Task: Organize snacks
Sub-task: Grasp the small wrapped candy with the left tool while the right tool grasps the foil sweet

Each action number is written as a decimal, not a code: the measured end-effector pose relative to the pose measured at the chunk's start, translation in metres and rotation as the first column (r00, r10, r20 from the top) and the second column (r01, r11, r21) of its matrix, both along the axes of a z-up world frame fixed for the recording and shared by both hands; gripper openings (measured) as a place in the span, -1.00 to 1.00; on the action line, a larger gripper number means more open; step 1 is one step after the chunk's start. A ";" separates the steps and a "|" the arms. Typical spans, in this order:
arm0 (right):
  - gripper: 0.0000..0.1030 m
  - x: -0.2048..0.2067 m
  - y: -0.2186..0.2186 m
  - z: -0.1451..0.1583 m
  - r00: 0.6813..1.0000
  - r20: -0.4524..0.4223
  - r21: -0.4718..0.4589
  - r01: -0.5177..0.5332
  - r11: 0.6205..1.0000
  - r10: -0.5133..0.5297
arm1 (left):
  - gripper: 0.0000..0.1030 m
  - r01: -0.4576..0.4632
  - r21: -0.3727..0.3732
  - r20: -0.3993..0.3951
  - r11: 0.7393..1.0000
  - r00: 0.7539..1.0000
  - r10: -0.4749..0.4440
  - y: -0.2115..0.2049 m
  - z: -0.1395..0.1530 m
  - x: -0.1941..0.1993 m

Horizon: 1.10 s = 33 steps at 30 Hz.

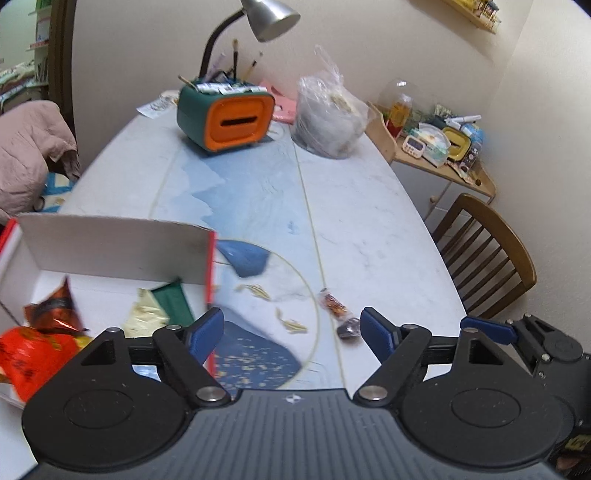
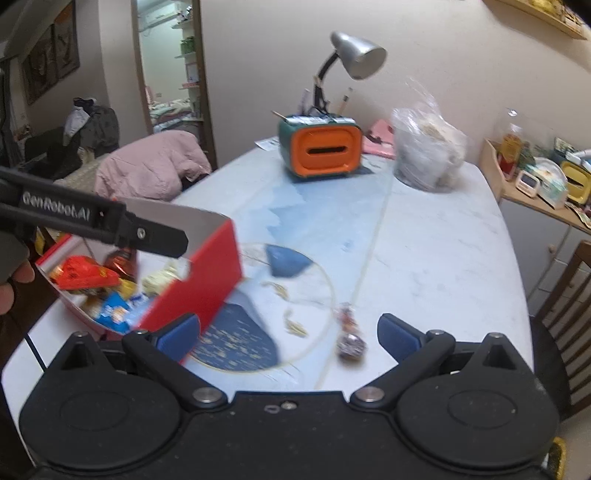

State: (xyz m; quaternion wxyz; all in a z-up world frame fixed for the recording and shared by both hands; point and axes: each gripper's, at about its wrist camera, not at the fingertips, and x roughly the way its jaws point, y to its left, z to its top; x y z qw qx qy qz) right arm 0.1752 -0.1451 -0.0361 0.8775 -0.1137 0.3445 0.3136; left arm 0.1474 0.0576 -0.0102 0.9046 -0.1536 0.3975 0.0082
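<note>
The red cardboard box with white interior point(image 2: 207, 280) serves as landmark. It sits on the left part of the marble-patterned table point(image 1: 369, 206) and holds an orange foil snack packet point(image 2: 83, 277), a blue-and-white packet point(image 2: 114, 312), a green packet point(image 1: 173, 301) and pale yellow wrappers point(image 1: 146, 314).

Right of the box, two small wrapped candies point(image 2: 349, 332) lie on the bare tabletop, one behind the other.

Beyond the box stand an orange-fronted green desk organiser point(image 1: 225, 118), a grey gooseneck lamp point(image 1: 269, 18) and a clear plastic bag point(image 1: 328, 118).

The left gripper point(image 1: 291, 332) is spread wide, grasping nothing, its left finger over the box's right wall. The right gripper point(image 2: 290, 334) is likewise released and empty.

The box wall hides part of the contents; motion blur obscures packet labels.
</note>
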 end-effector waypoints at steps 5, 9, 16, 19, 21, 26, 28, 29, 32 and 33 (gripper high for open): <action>0.99 0.017 -0.021 -0.022 1.000 -0.006 -0.046 -0.003 0.999 0.002 | 0.57 -0.025 0.009 -0.058 1.000 0.998 0.025 -0.024 -0.016 0.031; 0.93 0.036 -0.032 -0.038 0.999 -0.037 -0.051 -0.011 0.999 0.009 | 0.57 -0.039 0.024 -0.114 0.999 0.993 0.042 -0.042 -0.032 0.057; 0.80 0.069 -0.041 -0.062 0.994 -0.096 -0.032 -0.047 0.998 0.044 | 0.57 -0.089 0.034 -0.205 0.995 0.974 0.094 -0.060 -0.060 0.104; 0.72 0.082 -0.040 -0.071 0.989 -0.130 -0.021 -0.070 0.997 0.067 | 0.57 -0.103 0.022 -0.252 0.994 0.962 0.105 -0.063 -0.074 0.122; 0.71 0.091 -0.039 -0.077 0.984 -0.155 -0.007 -0.086 0.996 0.084 | 0.57 -0.113 0.025 -0.276 0.993 0.954 0.115 -0.065 -0.082 0.132; 0.58 0.107 -0.031 -0.090 0.971 -0.204 0.008 -0.125 0.992 0.124 | 0.55 -0.132 0.015 -0.314 0.991 0.940 0.130 -0.069 -0.100 0.153; 0.51 0.113 -0.027 -0.096 0.966 -0.224 0.009 -0.133 0.991 0.132 | 0.55 -0.142 0.009 -0.321 0.990 0.937 0.137 -0.071 -0.106 0.161; 0.51 0.116 -0.025 -0.099 0.963 -0.232 0.010 -0.136 0.991 0.135 | 0.55 -0.144 0.005 -0.324 0.990 0.936 0.138 -0.072 -0.108 0.164; 0.43 0.122 -0.022 -0.107 0.957 -0.250 0.013 -0.147 0.989 0.145 | 0.48 -0.146 0.004 -0.332 0.989 0.933 0.139 -0.075 -0.115 0.173; 0.40 0.123 -0.021 -0.109 0.955 -0.257 0.016 -0.150 0.989 0.149 | 0.43 -0.141 0.005 -0.336 0.990 0.932 0.134 -0.077 -0.118 0.175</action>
